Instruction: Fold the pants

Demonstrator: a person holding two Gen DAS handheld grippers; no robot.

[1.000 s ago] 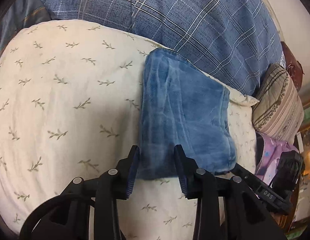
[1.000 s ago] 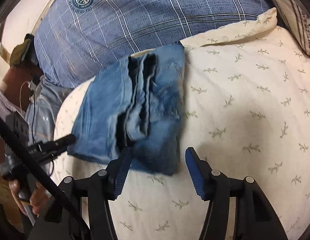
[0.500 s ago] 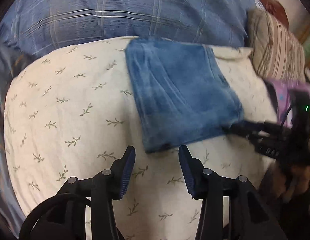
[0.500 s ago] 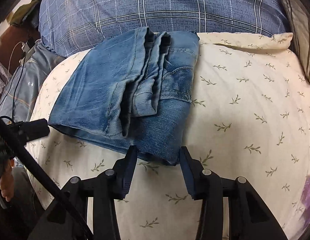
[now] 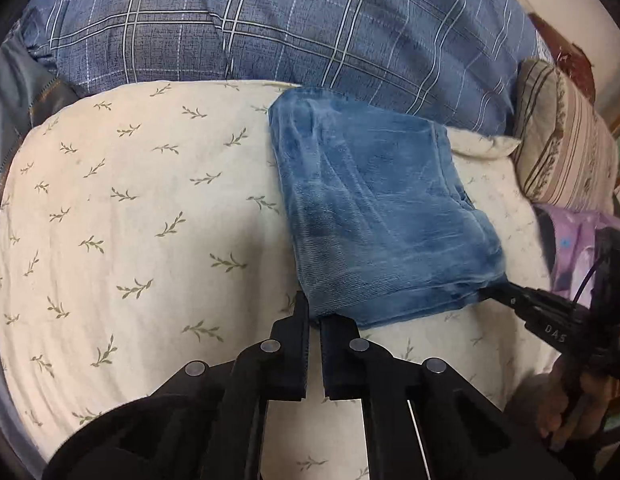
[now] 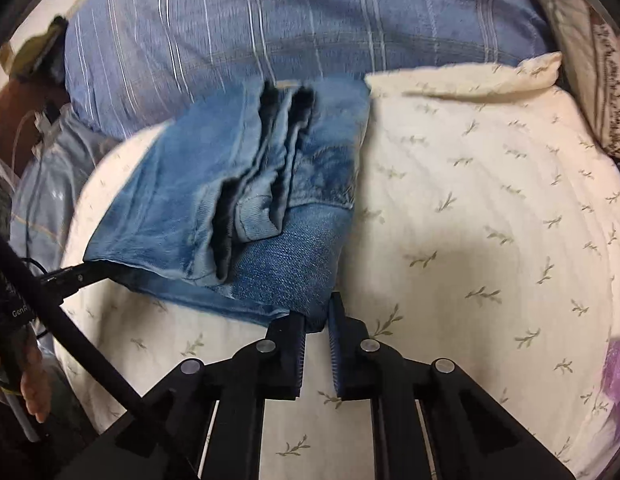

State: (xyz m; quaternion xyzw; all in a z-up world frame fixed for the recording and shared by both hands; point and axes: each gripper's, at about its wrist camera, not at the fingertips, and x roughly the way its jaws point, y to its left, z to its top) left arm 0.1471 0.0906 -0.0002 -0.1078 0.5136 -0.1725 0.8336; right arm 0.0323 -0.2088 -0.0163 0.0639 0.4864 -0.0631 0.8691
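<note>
**Both grippers pinching the near corners of the folded jeans**

You are holding the left gripper [image 5: 314, 322] clenched on the near left corner of the folded jeans [image 5: 382, 216], its two black fingers [image 5: 295, 344] drawn nearly together with a wedge of blue denim caught between the pads. The jeans are lying as a compact blue bundle on the cream pillow [image 5: 129, 208] printed with small green sprigs, their far edge reaching the blue plaid pillow [image 5: 269, 20] behind. At the right of the left wrist view, the tip of your right gripper [image 5: 506, 292] is meeting the other near corner of the bundle, and a striped cushion [image 5: 562, 148] is sitting beyond it beside a patch of purple fabric [image 5: 570, 240].

In the right wrist view, you are gripping with the right gripper [image 6: 316, 322] the near corner of the jeans [image 6: 237, 200], the fingers [image 6: 287, 344] narrowed on a fold of denim. The stacked layers of the fold are showing along the bundle's open side, with dark gaps between them. The jeans are resting on the cream pillow [image 6: 490, 240], toward its left half, with the blue plaid pillow [image 6: 310, 12] behind. At the left edge, the tip of the left gripper [image 6: 75, 278] is touching the bundle's far corner. This view is somewhat blurred
</note>
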